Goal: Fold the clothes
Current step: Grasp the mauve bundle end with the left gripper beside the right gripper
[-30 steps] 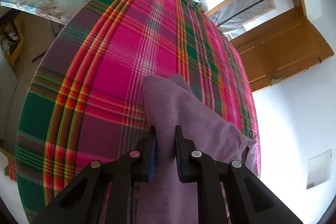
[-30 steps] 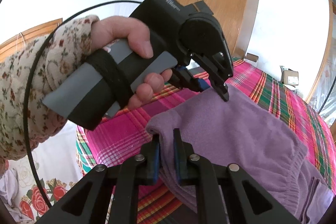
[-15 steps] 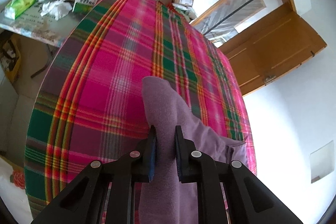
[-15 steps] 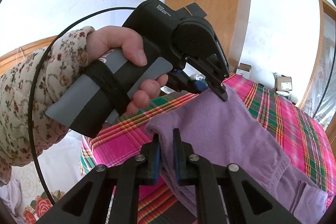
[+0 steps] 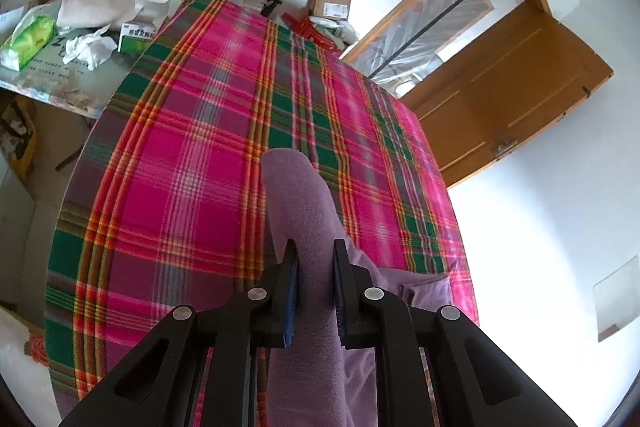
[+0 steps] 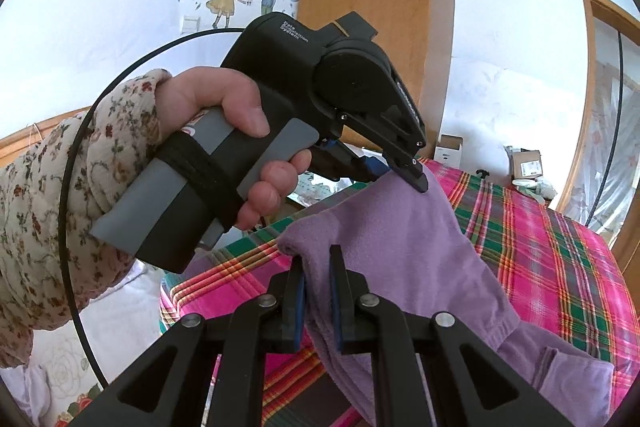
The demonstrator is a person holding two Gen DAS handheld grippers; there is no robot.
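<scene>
Both sets of fingers are clamped on cloth: my left gripper [image 5: 314,287] pinches one corner of the purple garment [image 6: 404,251], my right gripper [image 6: 318,299] pinches the neighbouring corner. Held this way, I judge the top edge stays stretched between my two hands so the piece can hang straight before a fold.

Bed first, largest thing here. Plaid cover [image 5: 192,163], pink with green and orange bands, spread flat under everything. Good broad surface for laying cloth out.

Garment next. Soft fleece, a fold of it pokes up beyond the left jaws. From the right camera its upper part is lifted off the cover, while the lower end with the gathered band trails down onto the plaid at the right. So it is partly in the air, partly resting on the bed. Fold not yet made, by my reading.

Left hand [image 6: 224,151], flowered sleeve, wraps the black handle of that gripper; seen from the right camera its tip bites the cloth edge just above and beyond my right jaws.

Side table [image 5: 60,83] at the bed's far left corner, littered with tissues and small boxes. Well apart from the garment.

Cardboard boxes [image 5: 330,5] on the floor past the bed, near the wooden door.
</scene>
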